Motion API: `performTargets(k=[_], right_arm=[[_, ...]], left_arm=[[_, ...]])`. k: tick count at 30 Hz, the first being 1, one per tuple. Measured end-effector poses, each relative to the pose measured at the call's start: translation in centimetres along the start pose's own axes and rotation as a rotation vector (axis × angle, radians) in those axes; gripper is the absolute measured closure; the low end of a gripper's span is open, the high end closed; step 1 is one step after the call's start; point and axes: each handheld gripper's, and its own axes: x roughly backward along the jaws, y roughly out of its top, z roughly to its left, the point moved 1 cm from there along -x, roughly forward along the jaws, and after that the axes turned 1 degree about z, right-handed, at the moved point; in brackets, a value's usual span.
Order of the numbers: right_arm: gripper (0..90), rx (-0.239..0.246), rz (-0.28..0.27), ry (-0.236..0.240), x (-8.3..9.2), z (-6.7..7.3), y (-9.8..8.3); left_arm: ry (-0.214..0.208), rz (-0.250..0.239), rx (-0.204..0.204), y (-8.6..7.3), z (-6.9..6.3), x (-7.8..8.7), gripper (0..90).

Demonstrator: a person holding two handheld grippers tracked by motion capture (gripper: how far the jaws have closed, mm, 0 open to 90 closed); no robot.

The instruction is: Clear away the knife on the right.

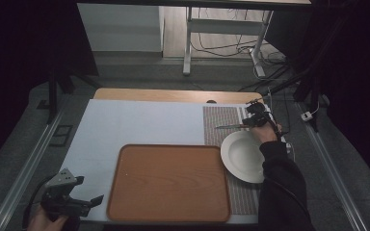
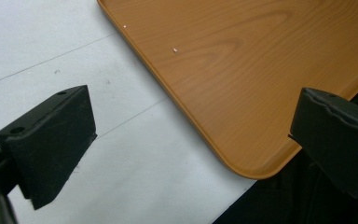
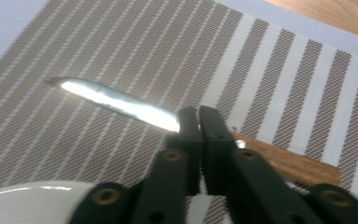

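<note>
My right gripper point(image 1: 251, 122) is at the back right, over the striped placemat point(image 1: 220, 118), shut on a knife point(image 1: 229, 126). In the right gripper view the jaws point(image 3: 199, 117) pinch the knife where the shiny blade point(image 3: 114, 102) meets the wooden handle point(image 3: 291, 164); the blade points left, just above the mat point(image 3: 144, 56). A white plate point(image 1: 243, 156) lies on the mat just nearer than the knife, and its rim point(image 3: 23, 198) shows under the jaws. My left gripper point(image 1: 94, 200) rests open at the front left, with nothing between its jaws point(image 2: 191, 135), beside the wooden tray point(image 2: 242, 70).
The empty wooden tray point(image 1: 168, 183) takes up the front middle of the white table cover point(image 1: 135, 120). The placemat runs down the right side under the plate. Beyond the table stand desk legs and cables on the floor.
</note>
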Motion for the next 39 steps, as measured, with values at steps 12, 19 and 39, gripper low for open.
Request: performTargets(k=[12,19,39], right_arm=[[90.0,-0.077,0.039,-0.069,-2.2,-2.4,0.0],[90.0,-0.067,0.073,-0.076,-2.0,-3.0,-1.0],[60.7,-0.116,0.029,-0.001,1.3,-3.7,-2.0]], left_arm=[[0.002,0.003,-0.001,-0.1,0.0,0.0,0.5],[0.004,0.005,0.002,-0.1,-0.1,0.0,0.5],[0.012,0.013,-0.005,0.0,-0.1,-0.1,0.8]])
